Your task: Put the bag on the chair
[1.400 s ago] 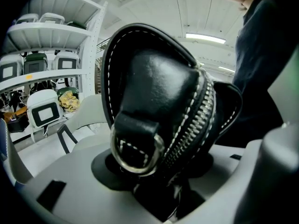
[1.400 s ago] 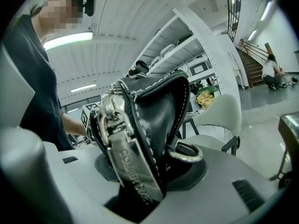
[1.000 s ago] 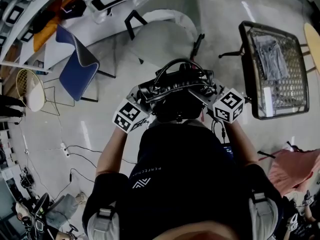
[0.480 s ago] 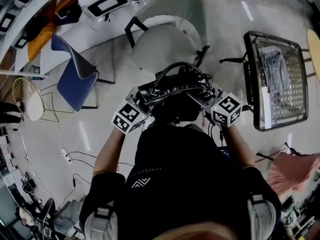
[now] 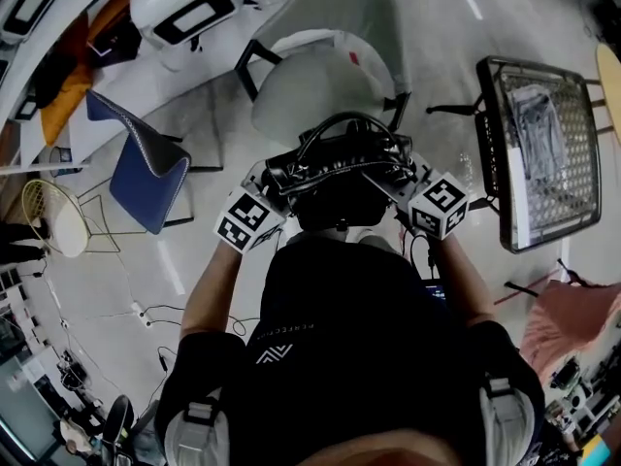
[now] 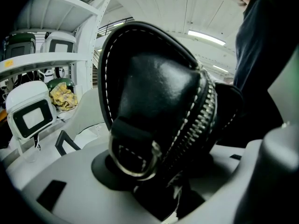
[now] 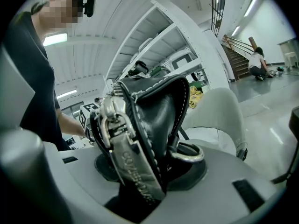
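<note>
A black leather bag [image 5: 335, 168] with white stitching and looped handles hangs between my two grippers, in front of my chest. My left gripper [image 5: 274, 184] is shut on its left end, where a metal ring [image 6: 135, 160] and the zip show up close. At the other end my right gripper [image 5: 400, 178] is shut on the bag by its zip pull [image 7: 135, 167]. A pale grey chair [image 5: 310, 81] with black arms stands just beyond the bag, seat bare. The chair's back shows behind the bag in the right gripper view [image 7: 219, 111].
A blue chair [image 5: 146, 168] stands at the left, with a yellow wire chair [image 5: 49, 216] further left. A black mesh table [image 5: 543, 149] with grey cloth on it is at the right. White machines [image 5: 184, 8] line the back. Cables [image 5: 146, 309] trail on the floor.
The bag and both grippers have come nearer to the grey chair, whose seat now lies just beyond the bag. Both grips are unchanged.
</note>
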`<state>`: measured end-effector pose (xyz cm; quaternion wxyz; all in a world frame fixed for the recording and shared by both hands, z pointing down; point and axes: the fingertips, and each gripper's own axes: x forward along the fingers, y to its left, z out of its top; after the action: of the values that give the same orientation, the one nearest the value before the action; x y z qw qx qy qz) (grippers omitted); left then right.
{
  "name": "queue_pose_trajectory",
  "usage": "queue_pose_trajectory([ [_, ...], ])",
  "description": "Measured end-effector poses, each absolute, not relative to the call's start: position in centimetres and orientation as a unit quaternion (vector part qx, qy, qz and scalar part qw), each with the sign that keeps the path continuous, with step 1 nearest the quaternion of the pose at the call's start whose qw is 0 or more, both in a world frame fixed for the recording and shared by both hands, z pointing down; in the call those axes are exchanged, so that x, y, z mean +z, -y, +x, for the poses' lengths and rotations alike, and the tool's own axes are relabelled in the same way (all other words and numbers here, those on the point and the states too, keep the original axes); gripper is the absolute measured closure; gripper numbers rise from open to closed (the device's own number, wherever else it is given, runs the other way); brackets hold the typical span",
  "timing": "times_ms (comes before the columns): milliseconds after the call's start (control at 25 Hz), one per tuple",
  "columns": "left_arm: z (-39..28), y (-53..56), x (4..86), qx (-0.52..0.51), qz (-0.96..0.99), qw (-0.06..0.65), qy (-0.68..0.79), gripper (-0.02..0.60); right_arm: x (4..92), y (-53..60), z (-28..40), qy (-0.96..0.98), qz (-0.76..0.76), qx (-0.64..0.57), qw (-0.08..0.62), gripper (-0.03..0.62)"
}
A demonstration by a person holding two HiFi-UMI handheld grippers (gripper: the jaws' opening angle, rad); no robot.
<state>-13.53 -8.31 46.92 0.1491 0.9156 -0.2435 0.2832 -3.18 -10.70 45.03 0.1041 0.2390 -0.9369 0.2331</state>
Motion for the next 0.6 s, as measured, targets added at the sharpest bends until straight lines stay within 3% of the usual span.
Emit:
queue_pose_trajectory([
  [600,-16.6,14.9,48.4,0.287,0.923,0.152,0.207,0.311,46.5,16.4,-6.1,0.92,0.285,0.249,0.103,0.387],
])
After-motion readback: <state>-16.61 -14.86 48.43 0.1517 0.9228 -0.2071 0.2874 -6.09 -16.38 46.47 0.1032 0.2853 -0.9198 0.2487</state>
